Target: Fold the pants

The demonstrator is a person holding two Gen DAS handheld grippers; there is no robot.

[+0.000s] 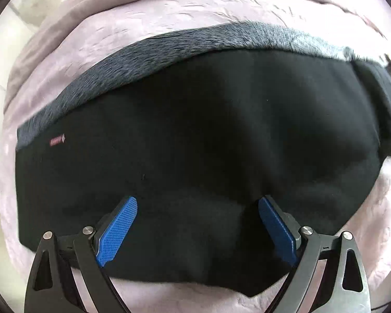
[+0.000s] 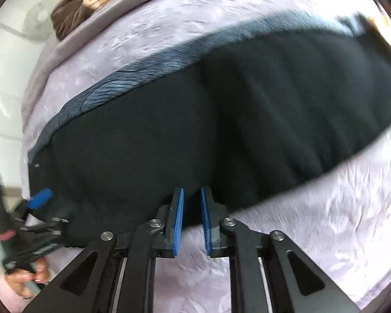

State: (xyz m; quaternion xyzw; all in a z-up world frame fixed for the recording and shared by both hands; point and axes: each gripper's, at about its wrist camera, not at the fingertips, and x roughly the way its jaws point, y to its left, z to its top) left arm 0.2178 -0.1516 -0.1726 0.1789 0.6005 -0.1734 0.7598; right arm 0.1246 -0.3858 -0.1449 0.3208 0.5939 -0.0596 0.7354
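the pants (image 1: 195, 143) lie across a bed, on a pale lilac bedspread (image 1: 169, 20), as a long dark band already doubled over. a strip of grey fleece lining (image 1: 169, 52) shows along the far edge, probably because the upper layer sits a little short of the lower one. a small pink label (image 1: 56, 140) marks the left end.

the left gripper (image 1: 198, 208) hangs over the near edge with its blue pads (image 1: 120, 229) spread wide and nothing between them; the cloth lies below them, not pinched. it looks placed to take hold of that near edge.

the right gripper (image 2: 192, 195) is at the same near edge, further along, its pads nearly together with only a thin gap. the dark hem runs right at the tips, but whether any cloth is caught between them i cannot tell.

in the right view the left gripper (image 2: 40, 198) shows at the left end, with fingers (image 2: 26, 277) of the person's hand below it. brown clothes (image 2: 91, 0) are heaped at the bed's far side.

with both grippers along one long edge, the next fold looks likely to go across the band.
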